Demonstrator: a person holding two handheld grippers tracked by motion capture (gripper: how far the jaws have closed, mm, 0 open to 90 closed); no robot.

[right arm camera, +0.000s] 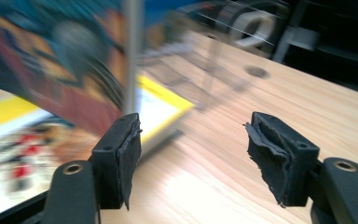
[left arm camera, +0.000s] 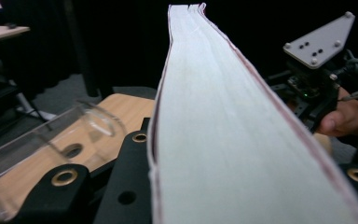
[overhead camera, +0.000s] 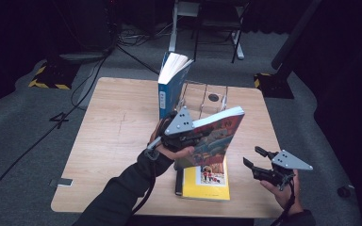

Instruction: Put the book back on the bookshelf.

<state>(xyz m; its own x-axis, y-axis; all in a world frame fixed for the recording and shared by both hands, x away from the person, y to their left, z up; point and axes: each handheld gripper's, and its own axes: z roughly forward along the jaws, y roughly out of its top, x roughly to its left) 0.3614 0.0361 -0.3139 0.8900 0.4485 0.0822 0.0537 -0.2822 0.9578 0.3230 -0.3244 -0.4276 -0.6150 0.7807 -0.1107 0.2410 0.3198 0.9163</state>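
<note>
High view: the left gripper (overhead camera: 188, 137), carried on a dark-sleeved forearm that enters from the lower edge, is raised above the middle of the wooden table (overhead camera: 118, 136); its jaws are clamped on a colourful book (overhead camera: 214, 136), held tilted with the page edge uppermost and clear of the tabletop. The right gripper (overhead camera: 254, 162), held in a hand at the near right corner of the table, points toward the lifted book with its jaws apart and nothing between them.

Left gripper view: the pale page block of the colourful book (left arm camera: 214, 135) runs away between the two black jaws, which grip it at its near end; the right gripper (left arm camera: 314, 93) shows beyond it at the right.

Right gripper view: the fingertips (right arm camera: 121, 154) stand well apart over bare wood.

Surroundings: a yellow book (overhead camera: 209, 181) lies flat on a dark book near the front edge. A blue book (overhead camera: 170, 84) stands upright beside a clear rack (overhead camera: 207, 99) at the far side. Grey floor and dark drapes surround the table.
</note>
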